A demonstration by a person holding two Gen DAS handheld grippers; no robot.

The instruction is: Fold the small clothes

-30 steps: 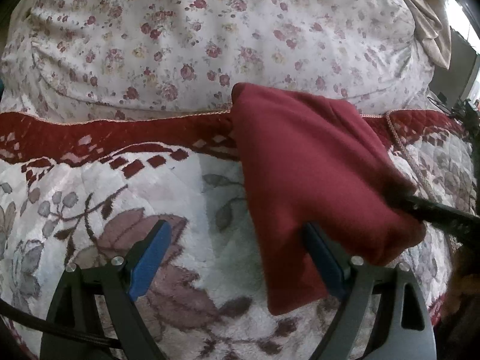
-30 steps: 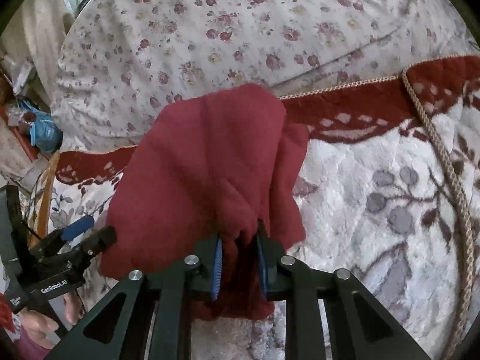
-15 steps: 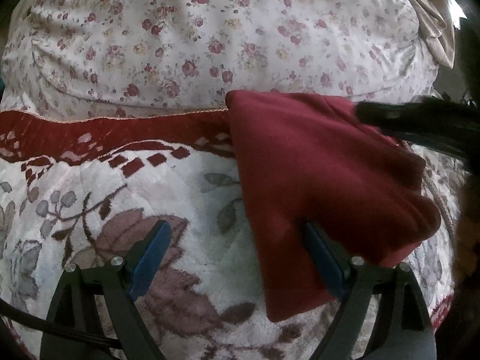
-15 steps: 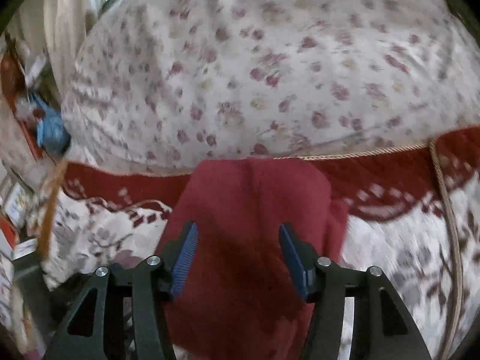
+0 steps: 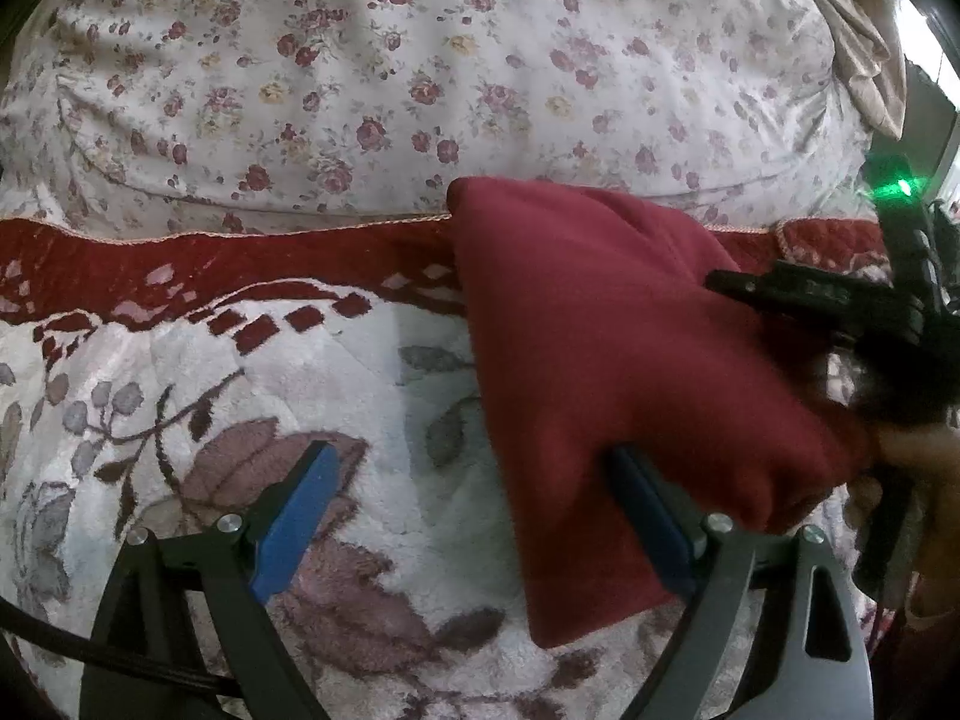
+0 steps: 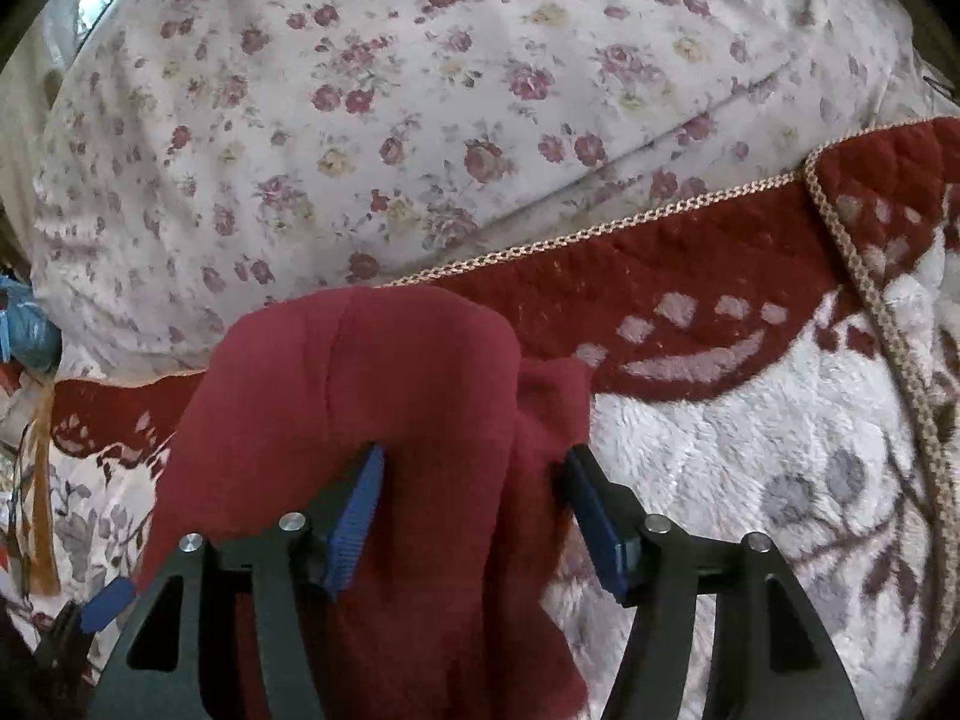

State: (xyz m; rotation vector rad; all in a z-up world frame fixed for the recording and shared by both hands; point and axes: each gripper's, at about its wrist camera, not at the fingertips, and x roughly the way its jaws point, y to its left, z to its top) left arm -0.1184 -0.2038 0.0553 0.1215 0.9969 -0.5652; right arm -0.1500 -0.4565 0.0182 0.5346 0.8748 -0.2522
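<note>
A dark red folded cloth (image 5: 606,354) lies on a white and red plush blanket (image 5: 324,384). My left gripper (image 5: 474,510) is open; its right finger (image 5: 648,516) is partly under the cloth's near edge, its left finger rests over bare blanket. In the right wrist view the same cloth (image 6: 372,396) lies between and over the jaws of my right gripper (image 6: 474,510), which is open. The right gripper also shows in the left wrist view (image 5: 828,300), at the cloth's right side.
A floral quilt (image 5: 420,72) rises behind the blanket. A braided cord trim (image 6: 876,312) runs along the blanket's right edge. Beige fabric (image 5: 864,42) hangs at the far right. Clutter (image 6: 24,336) lies off the bed's left side.
My right gripper let go of the red cloth and opened, lifted away, then came back down over it. The cloth now lies folded flatter. My left gripper stayed still.
</note>
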